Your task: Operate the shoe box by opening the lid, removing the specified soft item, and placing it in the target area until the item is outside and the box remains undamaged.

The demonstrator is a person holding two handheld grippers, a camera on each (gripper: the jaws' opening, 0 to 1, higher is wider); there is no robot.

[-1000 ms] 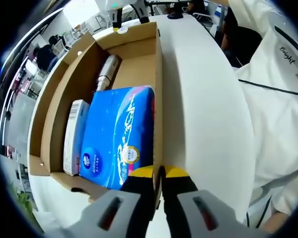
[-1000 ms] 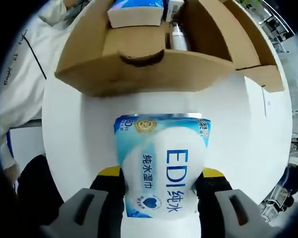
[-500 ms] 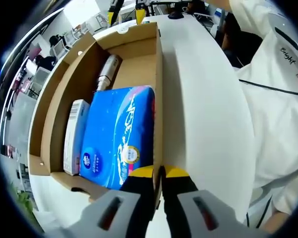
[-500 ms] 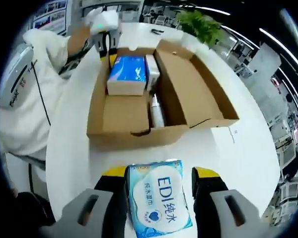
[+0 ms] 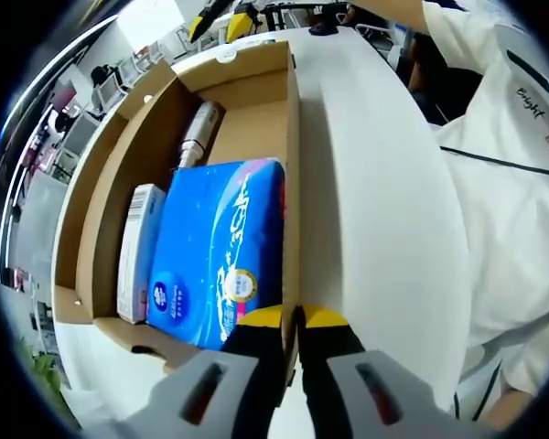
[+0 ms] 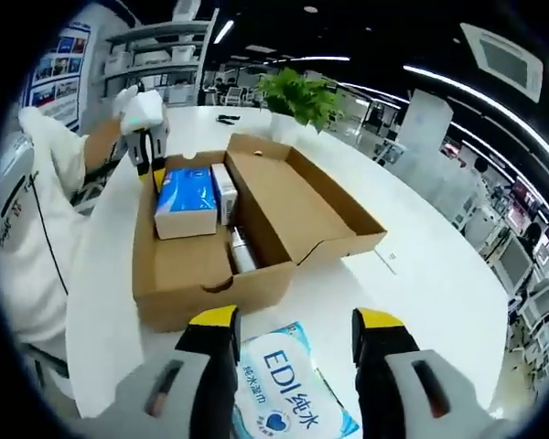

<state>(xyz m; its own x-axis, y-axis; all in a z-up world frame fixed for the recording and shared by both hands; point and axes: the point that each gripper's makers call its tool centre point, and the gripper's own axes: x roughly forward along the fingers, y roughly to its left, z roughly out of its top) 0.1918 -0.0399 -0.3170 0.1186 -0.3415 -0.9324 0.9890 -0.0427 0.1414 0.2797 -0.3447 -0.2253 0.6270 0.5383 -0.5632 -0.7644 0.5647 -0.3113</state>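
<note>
Left gripper view: the left gripper (image 5: 291, 322), jaws closed on the near wall of the shoe box (image 5: 291, 165), steadies it. Inside lie a blue tissue pack (image 5: 215, 251), a white carton (image 5: 137, 251) and a silver bottle (image 5: 197, 133). Right gripper view: the lid (image 6: 302, 197) lies folded open. The wet-wipe pack (image 6: 279, 384) rests on the white table (image 6: 421, 283), outside the box, between the spread jaws of the right gripper (image 6: 293, 329); they appear to be clear of it. Removal looks complete and the box intact.
</note>
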